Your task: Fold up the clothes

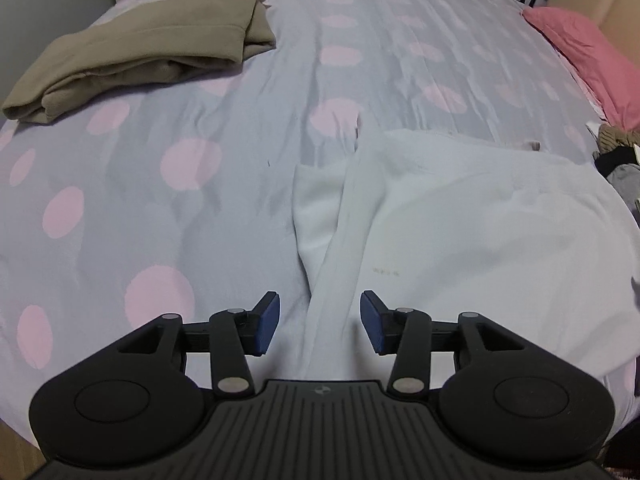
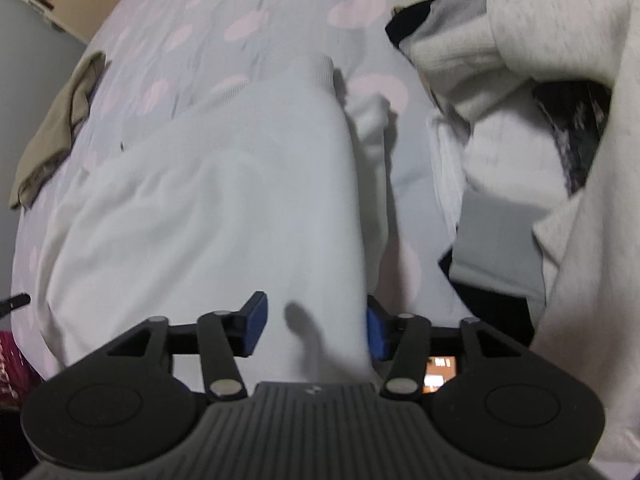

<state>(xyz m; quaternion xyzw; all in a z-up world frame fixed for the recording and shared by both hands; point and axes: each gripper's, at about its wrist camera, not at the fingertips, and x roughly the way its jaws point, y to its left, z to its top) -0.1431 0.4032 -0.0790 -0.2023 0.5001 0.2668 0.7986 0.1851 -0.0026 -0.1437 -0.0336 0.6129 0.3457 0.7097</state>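
Note:
A white sweatshirt (image 1: pixel 460 220) lies spread on the bed, one long fold running toward the camera. My left gripper (image 1: pixel 320 322) hovers over that fold near the garment's left edge, open, its blue pads (image 1: pixel 268 324) clear of the cloth on both sides. In the right wrist view the same white sweatshirt (image 2: pixel 224 200) fills the middle, its ribbed hem at the far end. My right gripper (image 2: pixel 316 330) stands open above the garment's right edge; the cloth passes under the jaws and the pads (image 2: pixel 256 326) do not press on it.
A folded olive-brown garment (image 1: pixel 152 44) rests at the far left of the spotted grey-and-pink duvet (image 1: pixel 180 184). A pink pillow (image 1: pixel 588 56) lies at the far right. A heap of unfolded grey, white and dark clothes (image 2: pixel 520 120) crowds the right side.

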